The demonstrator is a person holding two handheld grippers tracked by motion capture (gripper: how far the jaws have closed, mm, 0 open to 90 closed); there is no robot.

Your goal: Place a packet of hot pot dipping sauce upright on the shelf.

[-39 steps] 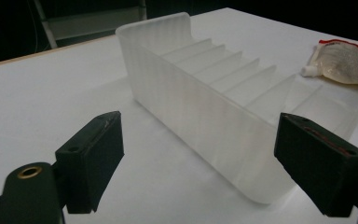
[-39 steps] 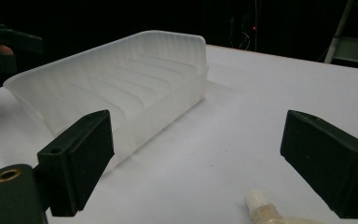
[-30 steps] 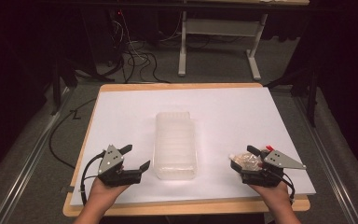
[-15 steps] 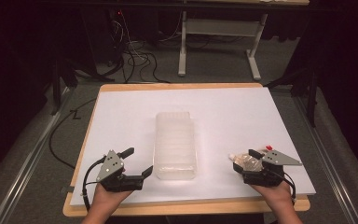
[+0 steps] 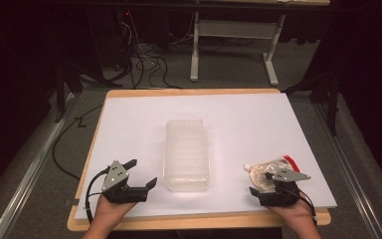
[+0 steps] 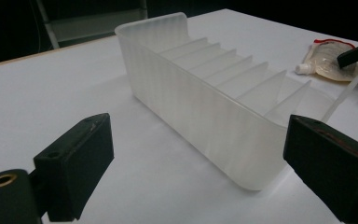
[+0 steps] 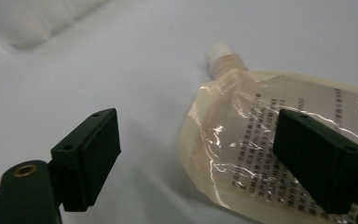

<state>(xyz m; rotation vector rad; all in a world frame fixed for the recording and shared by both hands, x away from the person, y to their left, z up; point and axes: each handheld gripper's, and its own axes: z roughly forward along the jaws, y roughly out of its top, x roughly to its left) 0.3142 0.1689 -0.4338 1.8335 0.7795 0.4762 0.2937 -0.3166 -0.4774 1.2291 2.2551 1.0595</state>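
Item: spouted pouch point(image 7: 279, 149), pale liquid inside, white cap, red trim; it is being approached by the right gripper point(image 5: 273, 191), whose jaws are being held spread apart with nothing between them; the pouch is lying flat just ahead of the fingertips, partly under the far finger point(image 7: 321, 158), its spout pointing away from them. Item: translucent divided tray point(image 5: 187, 154), slots empty, being faced by the left gripper point(image 6: 200, 163), jaws likewise being held wide and empty; the tray's near end is lying just beyond the fingers, apart from them. Progress, as judged: nothing is being grasped yet; pickup and any placing into the tray are being left to do. Room: bare white board point(image 5: 129, 129) is being left open around both fingertips; the board's near edge is lying close behind the grippers.
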